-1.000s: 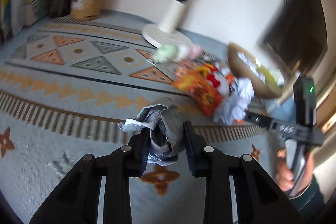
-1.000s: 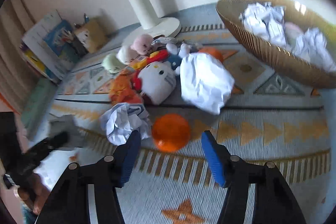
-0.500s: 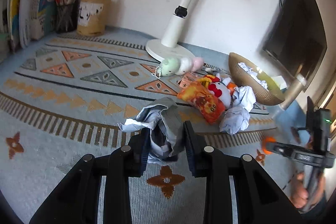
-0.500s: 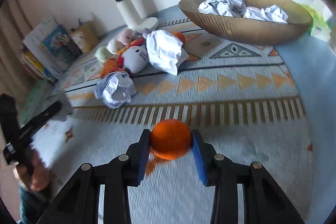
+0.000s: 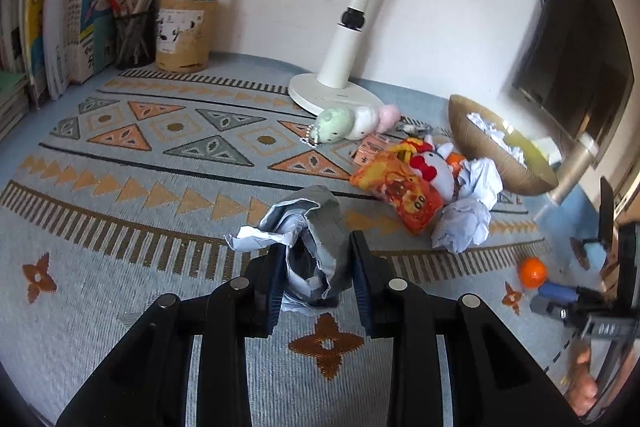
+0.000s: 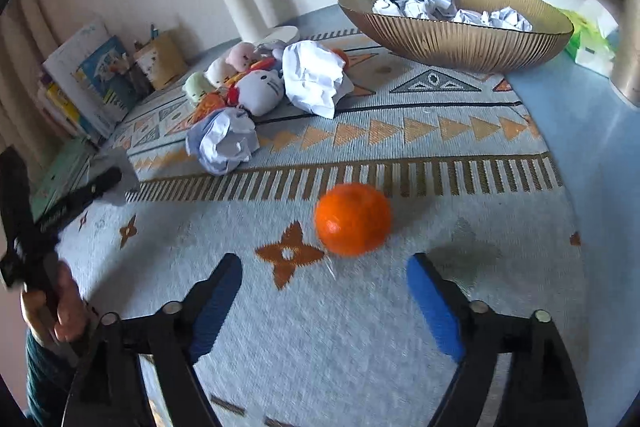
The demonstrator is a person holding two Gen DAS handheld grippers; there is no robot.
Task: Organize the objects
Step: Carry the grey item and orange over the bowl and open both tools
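My left gripper [image 5: 316, 267] is shut on a crumpled grey-white paper ball [image 5: 308, 227], held low over the patterned rug. My right gripper [image 6: 324, 267] is open and empty; an orange ball [image 6: 352, 219] lies on the rug just beyond its blue pads [image 6: 434, 311]. The same orange ball [image 5: 532, 271] shows at the right of the left wrist view, next to the right gripper [image 5: 560, 297]. A gold ribbed bowl [image 6: 452, 39] holding several crumpled papers stands at the back right. Two more paper balls [image 6: 224, 143] [image 6: 314, 79] lie beside a pile of plush toys [image 6: 260, 87].
A white lamp base [image 5: 332, 95] stands behind the toys. Pen holders [image 5: 184, 31] and books [image 5: 72, 19] line the back left wall. A dark monitor [image 5: 576, 47] and its stand are at the right. A green tissue box [image 6: 592, 39] sits beyond the bowl.
My right gripper carried the orange ball away from the pile toward the near rug, then opened and let it go. My left gripper kept its hold on the paper ball.
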